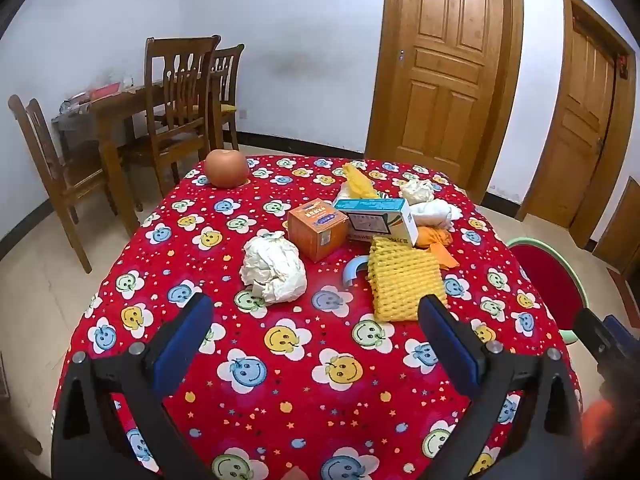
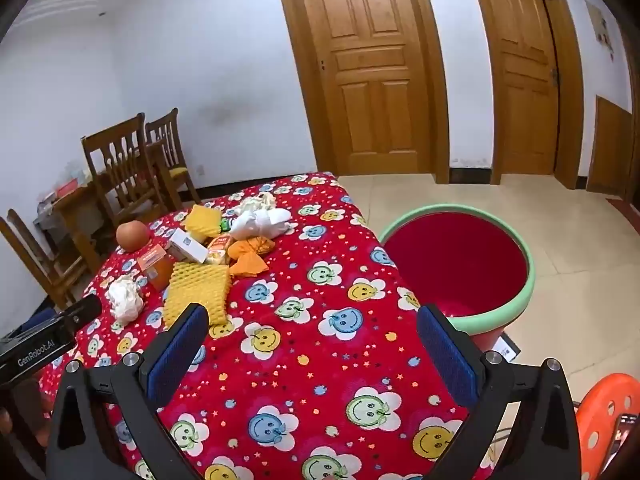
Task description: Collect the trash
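Observation:
Trash lies on the red smiley tablecloth (image 1: pixel 304 392): a crumpled white paper ball (image 1: pixel 274 266), an orange box (image 1: pixel 317 227), a white and teal box (image 1: pixel 380 218), yellow foam netting (image 1: pixel 406 282), orange wrapping (image 1: pixel 436 244) and white tissue (image 1: pixel 434 210). My left gripper (image 1: pixel 316 330) hovers open over the near cloth, short of the paper ball and the netting. My right gripper (image 2: pixel 312 338) is open too, above the cloth's right part, with the netting (image 2: pixel 198 294) beyond its left finger. A red bin with a green rim (image 2: pixel 460 264) stands on the floor beside the table.
An apple (image 1: pixel 226 168) sits at the table's far left corner. Wooden chairs and a table (image 1: pixel 168 112) stand at the back left; wooden doors (image 1: pixel 444 60) line the far wall. An orange stool (image 2: pixel 608 420) is at the lower right.

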Available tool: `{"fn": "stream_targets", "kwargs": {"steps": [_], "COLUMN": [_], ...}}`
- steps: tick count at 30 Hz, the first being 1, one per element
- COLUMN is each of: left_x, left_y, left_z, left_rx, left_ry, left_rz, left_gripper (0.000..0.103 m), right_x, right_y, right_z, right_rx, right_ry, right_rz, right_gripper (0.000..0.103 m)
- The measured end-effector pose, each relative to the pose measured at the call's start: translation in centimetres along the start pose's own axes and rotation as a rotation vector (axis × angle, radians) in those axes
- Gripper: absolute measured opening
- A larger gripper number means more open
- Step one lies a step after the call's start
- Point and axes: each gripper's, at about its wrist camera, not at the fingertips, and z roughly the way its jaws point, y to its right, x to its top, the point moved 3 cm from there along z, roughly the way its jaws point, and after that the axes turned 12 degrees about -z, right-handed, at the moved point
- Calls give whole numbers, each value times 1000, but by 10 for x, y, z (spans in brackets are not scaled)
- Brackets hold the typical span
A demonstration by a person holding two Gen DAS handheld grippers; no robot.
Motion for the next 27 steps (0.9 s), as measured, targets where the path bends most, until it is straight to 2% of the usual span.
{"fn": "stream_targets", "kwargs": {"steps": [27], "left_x": [-1], "left_y": [0], "left_z": [2], "left_rx": [-1], "left_ry": [0], "left_rz": [-1], "left_gripper": [101], "right_x": [8], "right_y": [3], "right_z": [-6], "right_rx": [-7], "right_ry": [7], "right_rz": [3], "right_gripper": [103]}}
